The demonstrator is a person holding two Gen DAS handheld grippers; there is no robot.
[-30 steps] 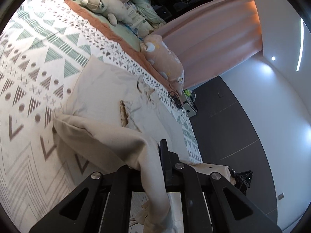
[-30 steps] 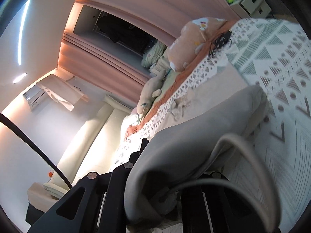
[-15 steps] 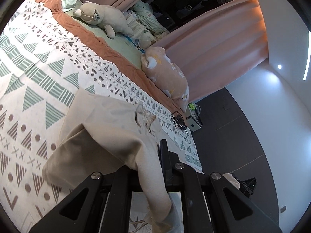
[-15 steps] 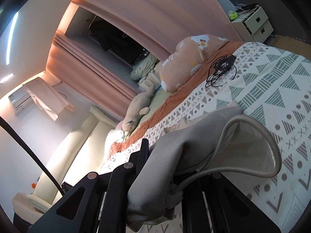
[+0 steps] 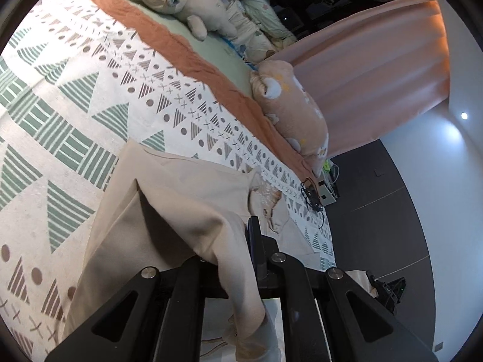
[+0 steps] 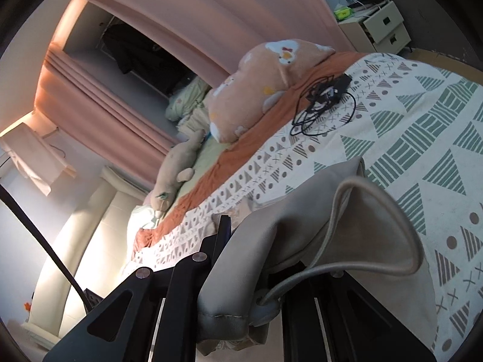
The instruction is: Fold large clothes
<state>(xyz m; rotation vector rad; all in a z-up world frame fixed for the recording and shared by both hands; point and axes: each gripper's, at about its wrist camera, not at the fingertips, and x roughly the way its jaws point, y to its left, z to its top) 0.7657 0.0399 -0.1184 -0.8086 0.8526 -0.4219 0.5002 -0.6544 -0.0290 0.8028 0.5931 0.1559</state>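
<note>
- Both grippers have been carried forward along the bed since a second ago; the lifted fabric is now held closer to the pillows, and more of the patterned cover is seen behind it.
- Beige garment [image 5: 181, 199] is partly spread flat on the bed cover [image 5: 69, 126], partly lifted in a fold toward the cameras.
- Left gripper [image 5: 238, 259]: jaws closed on a bunched edge of the garment, cloth hanging down between them.
- Right gripper [image 6: 250, 256]: jaws clamped on a thick fold of the same garment [image 6: 302, 229]; a drawcord [image 6: 392, 217] is looped out of the held edge.
- Surface: white bed cover with green striped triangles and brown dots, crosses and small triangles; an orange blanket strip [image 5: 187, 57] runs along its far edge, pale green sheet beyond.
- On the bed: a peach pillow with white prints [image 6: 265, 90], a beige plush toy [image 5: 187, 3], a tangle of black cable with adapter [image 6: 326, 102] lying on the cover near the pillow.
- Room: pink curtains [image 6: 217, 18] drawn behind the bed, dark opening between them; a cream nightstand with drawers [image 6: 380, 27] beside the bed; dark floor [image 5: 377, 211]; white wall with a lit spot [image 5: 464, 116].
</note>
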